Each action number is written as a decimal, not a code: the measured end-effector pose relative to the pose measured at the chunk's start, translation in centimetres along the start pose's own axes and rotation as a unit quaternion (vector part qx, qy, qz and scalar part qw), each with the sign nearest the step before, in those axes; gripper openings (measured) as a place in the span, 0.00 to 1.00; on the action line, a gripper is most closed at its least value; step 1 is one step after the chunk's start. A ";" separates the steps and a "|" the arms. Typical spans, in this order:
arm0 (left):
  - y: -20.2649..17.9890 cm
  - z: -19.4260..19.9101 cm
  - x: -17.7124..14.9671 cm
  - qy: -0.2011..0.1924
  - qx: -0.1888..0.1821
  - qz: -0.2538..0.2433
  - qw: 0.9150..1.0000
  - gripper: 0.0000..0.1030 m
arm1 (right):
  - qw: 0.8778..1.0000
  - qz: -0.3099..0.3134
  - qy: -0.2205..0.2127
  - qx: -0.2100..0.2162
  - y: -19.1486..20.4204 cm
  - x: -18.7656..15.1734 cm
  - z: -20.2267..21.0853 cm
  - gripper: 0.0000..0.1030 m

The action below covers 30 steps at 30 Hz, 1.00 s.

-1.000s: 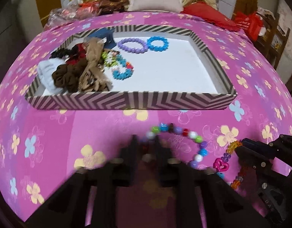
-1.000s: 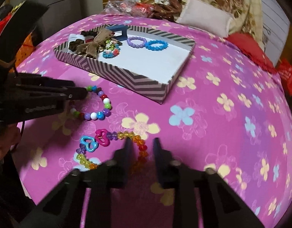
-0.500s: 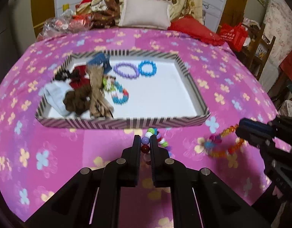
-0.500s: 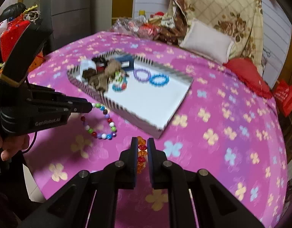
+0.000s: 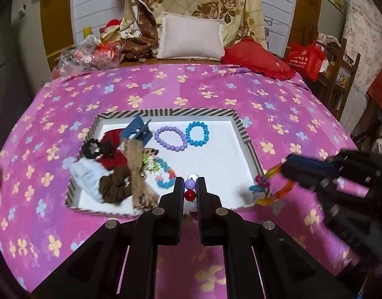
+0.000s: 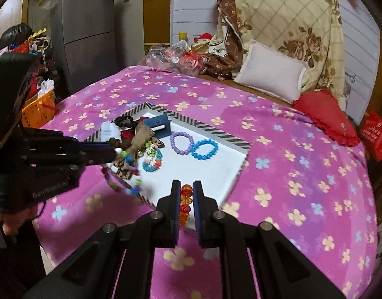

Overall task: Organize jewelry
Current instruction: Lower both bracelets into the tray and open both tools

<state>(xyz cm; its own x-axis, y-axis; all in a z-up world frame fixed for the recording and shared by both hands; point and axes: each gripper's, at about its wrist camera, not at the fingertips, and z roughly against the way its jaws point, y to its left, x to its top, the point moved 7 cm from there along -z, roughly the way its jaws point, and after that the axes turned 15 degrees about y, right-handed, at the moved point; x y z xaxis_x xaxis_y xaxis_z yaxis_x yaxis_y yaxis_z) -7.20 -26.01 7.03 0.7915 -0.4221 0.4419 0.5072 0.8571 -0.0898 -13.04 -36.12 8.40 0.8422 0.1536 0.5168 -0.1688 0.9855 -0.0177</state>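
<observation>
My left gripper is shut on a multicoloured bead bracelet, held above the near edge of the striped tray. In the right wrist view that bracelet dangles, blurred, from the left gripper. My right gripper is shut on an orange bead bracelet. From the left wrist view this bracelet hangs with heart charms by the tray's right corner, under the right gripper. A purple bracelet, a blue bracelet and a pastel one lie in the tray.
Scrunchies and hair ties and a blue clip fill the tray's left side. A white pillow, red cushion and plastic bags sit at the bed's head. An orange basket stands off the left.
Both grippers have risen off the bedspread, each lifting its bracelet. The bracelets lay on the pink cover before and now hang in the air over the tray's near edge.
</observation>
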 end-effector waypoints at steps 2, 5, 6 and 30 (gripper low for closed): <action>-0.3 -0.7 0.7 0.006 -0.009 0.006 1.000 0.10 | 1.000 -0.003 0.010 0.012 0.0 0.5 -1.4 0.09; -0.8 -2.1 1.6 0.014 -0.022 0.013 1.000 0.10 | 0.999 -0.010 0.023 0.026 -0.3 0.7 -3.1 0.09; -0.9 -2.6 1.8 0.018 -0.028 0.014 0.999 0.10 | 0.999 -0.011 0.028 0.029 -0.5 0.8 -3.7 0.09; 2.7 -12.4 2.7 0.101 0.044 0.057 0.992 0.10 | 0.995 -0.046 0.089 -0.014 -7.6 4.7 -15.1 0.14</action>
<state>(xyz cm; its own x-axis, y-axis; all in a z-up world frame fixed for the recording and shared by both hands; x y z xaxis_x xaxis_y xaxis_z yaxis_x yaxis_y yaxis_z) 0.57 -28.48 -3.10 0.8986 -0.3637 0.2455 0.3859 0.9213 -0.0475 -0.06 -41.74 -1.93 0.9311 0.0700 0.3579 -0.0741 0.9973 -0.0024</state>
